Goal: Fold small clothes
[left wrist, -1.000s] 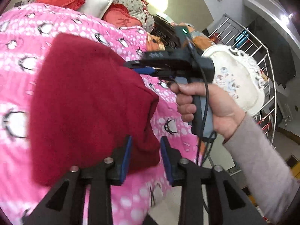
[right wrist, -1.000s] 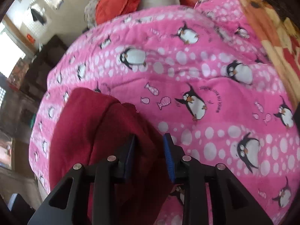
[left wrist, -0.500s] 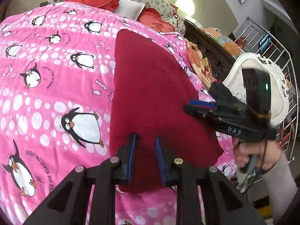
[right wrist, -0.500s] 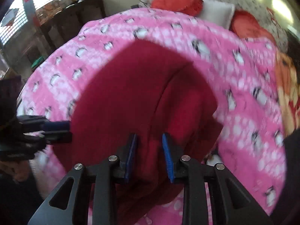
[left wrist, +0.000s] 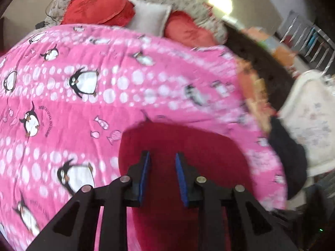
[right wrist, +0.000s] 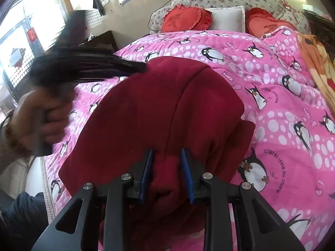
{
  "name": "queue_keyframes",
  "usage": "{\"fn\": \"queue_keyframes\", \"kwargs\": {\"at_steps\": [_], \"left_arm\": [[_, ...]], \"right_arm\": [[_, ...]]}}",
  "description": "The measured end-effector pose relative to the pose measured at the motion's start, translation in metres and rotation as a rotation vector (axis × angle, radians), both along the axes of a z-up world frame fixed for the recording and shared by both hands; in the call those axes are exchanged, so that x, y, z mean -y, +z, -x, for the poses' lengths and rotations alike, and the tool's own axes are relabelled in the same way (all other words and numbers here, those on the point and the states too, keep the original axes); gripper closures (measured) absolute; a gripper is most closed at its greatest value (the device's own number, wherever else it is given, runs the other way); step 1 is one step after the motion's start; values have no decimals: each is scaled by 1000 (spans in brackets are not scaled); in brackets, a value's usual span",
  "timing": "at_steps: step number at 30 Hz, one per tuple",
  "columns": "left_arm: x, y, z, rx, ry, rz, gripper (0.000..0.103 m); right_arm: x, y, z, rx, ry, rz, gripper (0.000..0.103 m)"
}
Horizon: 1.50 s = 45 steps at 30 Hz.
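Note:
A dark red fleece garment (right wrist: 167, 113) lies on the pink penguin blanket (right wrist: 282, 96), folded with a seam down its middle. My right gripper (right wrist: 167, 173) is shut on a bunched near edge of it. In the left wrist view the garment (left wrist: 188, 146) lies under my left gripper (left wrist: 162, 173), whose blue pads stand apart with cloth seen between them; whether it grips is unclear. The left gripper also shows blurred in the right wrist view (right wrist: 134, 68), at the garment's far left edge.
Red heart cushions (right wrist: 184, 18) and a white pillow (right wrist: 226, 16) lie at the bed's head. An orange patterned cloth (right wrist: 318, 62) lies along the right side. A dark cabinet (right wrist: 100, 39) and windows stand left. A white chair (left wrist: 309, 123) stands right of the bed.
The left gripper has swung quickly across to the garment's far edge; its view is blurred. The right gripper still holds the bunched near edge, and the garment has settled flatter on the blanket.

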State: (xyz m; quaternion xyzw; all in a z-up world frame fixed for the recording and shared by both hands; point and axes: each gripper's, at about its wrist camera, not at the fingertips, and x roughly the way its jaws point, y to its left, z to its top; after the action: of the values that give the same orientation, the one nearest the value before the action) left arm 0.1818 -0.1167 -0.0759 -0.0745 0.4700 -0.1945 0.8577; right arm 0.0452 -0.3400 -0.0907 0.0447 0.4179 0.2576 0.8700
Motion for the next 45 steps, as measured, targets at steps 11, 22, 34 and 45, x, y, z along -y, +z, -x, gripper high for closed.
{"fn": "queue_keyframes", "kwargs": {"at_steps": [11, 22, 34, 45], "left_arm": [[-23, 28, 32, 56, -12, 79, 47], [13, -6, 65, 89, -63, -102, 40], [20, -11, 73, 164, -33, -164, 37], [19, -12, 74, 175, -27, -160, 36]], "right_arm": [[11, 38, -12, -34, -18, -22, 103], [-7, -3, -81, -115, -140, 147, 103], [5, -16, -56, 73, -186, 32, 103], [6, -18, -54, 99, -195, 3, 103]]}}
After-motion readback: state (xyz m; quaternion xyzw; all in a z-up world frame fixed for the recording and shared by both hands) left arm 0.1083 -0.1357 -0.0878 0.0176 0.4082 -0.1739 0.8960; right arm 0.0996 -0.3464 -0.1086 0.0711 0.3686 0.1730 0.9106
